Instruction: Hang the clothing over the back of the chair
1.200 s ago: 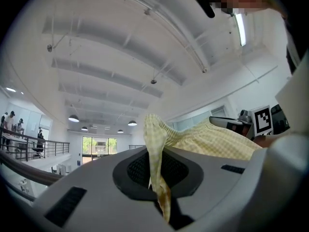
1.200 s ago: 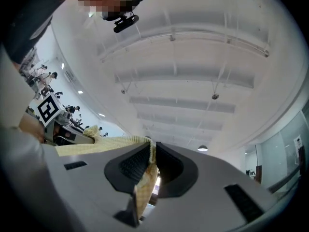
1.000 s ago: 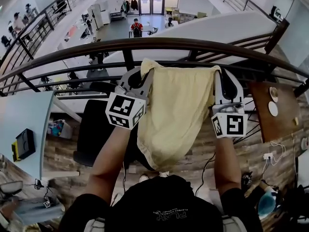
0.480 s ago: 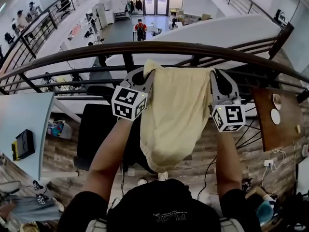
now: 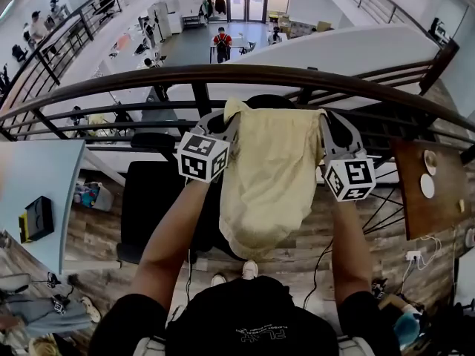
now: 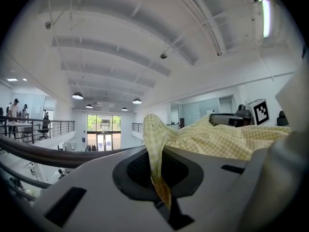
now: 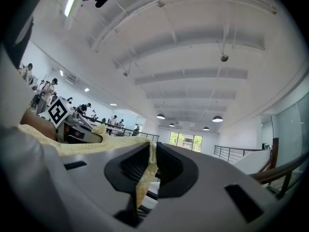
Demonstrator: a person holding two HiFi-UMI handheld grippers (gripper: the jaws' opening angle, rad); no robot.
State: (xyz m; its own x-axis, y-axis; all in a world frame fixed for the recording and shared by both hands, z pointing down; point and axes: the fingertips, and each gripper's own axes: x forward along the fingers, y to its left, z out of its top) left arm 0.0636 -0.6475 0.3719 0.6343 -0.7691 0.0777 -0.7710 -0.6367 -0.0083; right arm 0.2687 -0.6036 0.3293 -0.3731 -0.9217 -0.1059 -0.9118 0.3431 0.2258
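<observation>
The left hand-held gripper (image 5: 231, 115) and right hand-held gripper (image 5: 321, 119) stay clamped on the yellow clothing's (image 5: 269, 176) top corners. Both have sunk slightly, and the chair's (image 5: 266, 98) dark back now peeks above it.

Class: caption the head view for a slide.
Left gripper and right gripper hold a yellow garment by its corners above a black chair.

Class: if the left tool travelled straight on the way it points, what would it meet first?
Beyond the yellow cloth it grips, the left tool would probably meet the dark handrail, though it may pass just above; depth is unclear.
</observation>
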